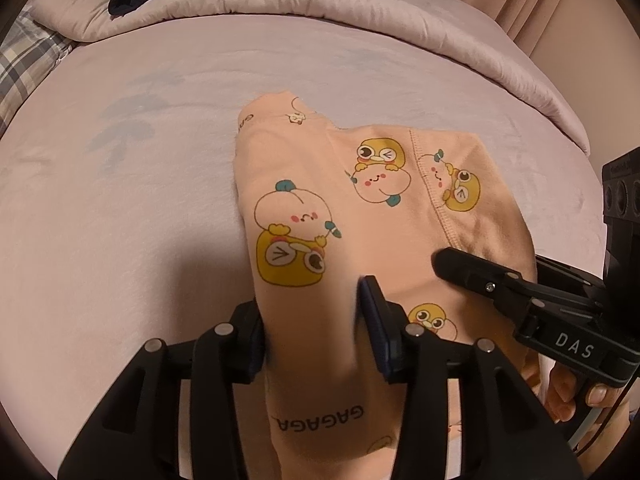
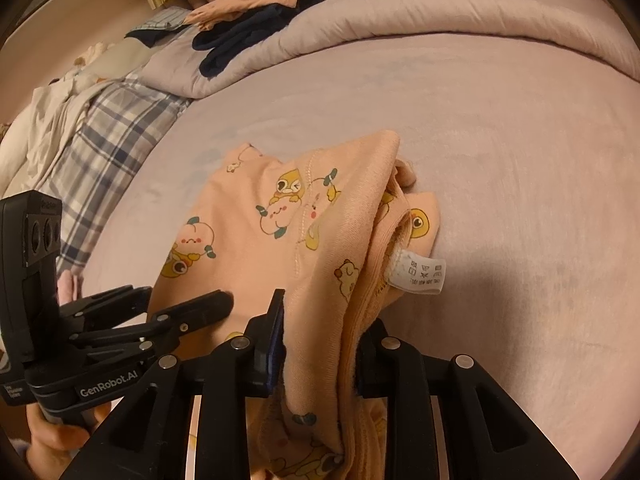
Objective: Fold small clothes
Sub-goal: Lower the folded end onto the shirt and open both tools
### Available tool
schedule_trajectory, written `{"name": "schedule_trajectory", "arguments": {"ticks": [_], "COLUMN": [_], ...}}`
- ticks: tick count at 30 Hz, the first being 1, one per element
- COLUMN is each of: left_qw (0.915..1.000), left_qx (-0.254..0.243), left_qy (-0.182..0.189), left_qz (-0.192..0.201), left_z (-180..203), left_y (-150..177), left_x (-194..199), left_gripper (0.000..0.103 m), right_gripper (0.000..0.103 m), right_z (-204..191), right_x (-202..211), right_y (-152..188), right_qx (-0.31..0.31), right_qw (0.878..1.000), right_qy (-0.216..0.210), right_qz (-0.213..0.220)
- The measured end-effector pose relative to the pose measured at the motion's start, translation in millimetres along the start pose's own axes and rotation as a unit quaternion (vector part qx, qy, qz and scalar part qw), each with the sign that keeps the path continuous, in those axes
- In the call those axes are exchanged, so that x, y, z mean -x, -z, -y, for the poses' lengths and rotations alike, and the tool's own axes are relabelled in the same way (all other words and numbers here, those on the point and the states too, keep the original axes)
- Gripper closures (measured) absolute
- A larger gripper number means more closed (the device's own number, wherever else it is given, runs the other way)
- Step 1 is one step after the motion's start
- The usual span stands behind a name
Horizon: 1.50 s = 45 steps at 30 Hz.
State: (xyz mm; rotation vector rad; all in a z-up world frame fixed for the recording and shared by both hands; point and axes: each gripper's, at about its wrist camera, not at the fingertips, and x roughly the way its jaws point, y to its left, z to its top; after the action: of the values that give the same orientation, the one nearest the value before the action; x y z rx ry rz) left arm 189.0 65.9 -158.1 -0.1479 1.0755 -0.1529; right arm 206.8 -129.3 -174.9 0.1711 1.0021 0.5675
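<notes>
Both tools pinch soft peach printed pants point(image 1: 360, 208): left tool point(image 1: 316, 332) on its near left fold, right tool point(image 2: 320, 344) on its near right bunch. Far half lies on smooth pink bed sheet point(image 1: 140, 184), with bare sheet left, right and beyond, up to a puffy quilt point(image 1: 320, 12).

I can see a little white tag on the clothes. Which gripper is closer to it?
Right. The right gripper grips the peach printed garment just below the white care label; the left gripper is across the garment on the far side.

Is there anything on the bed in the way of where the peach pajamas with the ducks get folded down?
No. Both tongs, left and right, grip the peach pajamas, and the pink sheet beyond is bare. The dark clothes lie far back on the quilt.
</notes>
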Motion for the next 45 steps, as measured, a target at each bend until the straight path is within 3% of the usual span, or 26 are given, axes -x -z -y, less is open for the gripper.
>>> {"name": "schedule_trajectory", "arguments": {"ticks": [14,45], "left_qw": [0.9999,0.9994], "left_qx": [0.003,-0.001], "left_qy": [-0.012,-0.032], "left_qz": [0.001,0.015], "left_z": [-4,-8], "left_y": [4,34], "left_x": [5,24], "left_gripper": [0.052,0.051], "right_gripper": [0.069,0.068], "right_z": [8,15], "right_x": [3,20], "right_y": [3,15], "right_qx": [-0.017,-0.031], "right_qw": [1.000,0.999], "right_qy": [-0.005,0.000], "right_qz": [-0.001,0.007]}}
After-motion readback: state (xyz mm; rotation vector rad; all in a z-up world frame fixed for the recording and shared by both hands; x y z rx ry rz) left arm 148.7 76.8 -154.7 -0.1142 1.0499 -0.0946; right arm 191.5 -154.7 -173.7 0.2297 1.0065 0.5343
